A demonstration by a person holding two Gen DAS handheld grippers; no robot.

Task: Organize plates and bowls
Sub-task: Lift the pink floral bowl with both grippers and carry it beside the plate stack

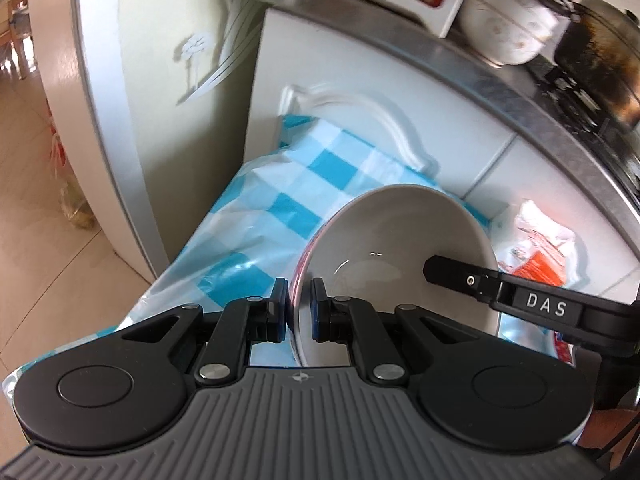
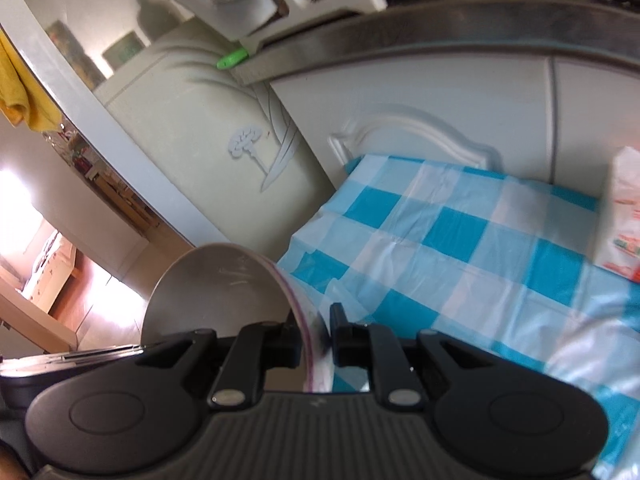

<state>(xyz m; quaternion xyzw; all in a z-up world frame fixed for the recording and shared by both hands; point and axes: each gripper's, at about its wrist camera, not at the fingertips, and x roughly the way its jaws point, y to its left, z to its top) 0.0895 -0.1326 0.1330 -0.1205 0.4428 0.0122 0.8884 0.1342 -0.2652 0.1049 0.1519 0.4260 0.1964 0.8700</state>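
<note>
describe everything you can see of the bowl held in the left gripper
The bowl is round and glossy, ceramic by its look, pale grey-white inside with a purplish band outside the rim. It is tipped on edge, above the blue checked tablecloth. The left gripper pinches its near rim; the right gripper reaches its far rim.

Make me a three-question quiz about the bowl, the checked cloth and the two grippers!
1. Where does the left gripper hold the bowl?
A. by its rim
B. by a handle
C. from underneath

2. What colours is the cloth?
A. red and yellow
B. blue and white
C. green and black

3. How is the right gripper?
A. wide open, holding nothing
B. shut on a spoon
C. shut on the bowl's rim

Answers: 1 A, its pads pinch the rim's edge. 2 B, blue and white squares cover it. 3 C, the purple-edged rim sits between its pads, and its finger reaches over the far rim in the left view.
</note>
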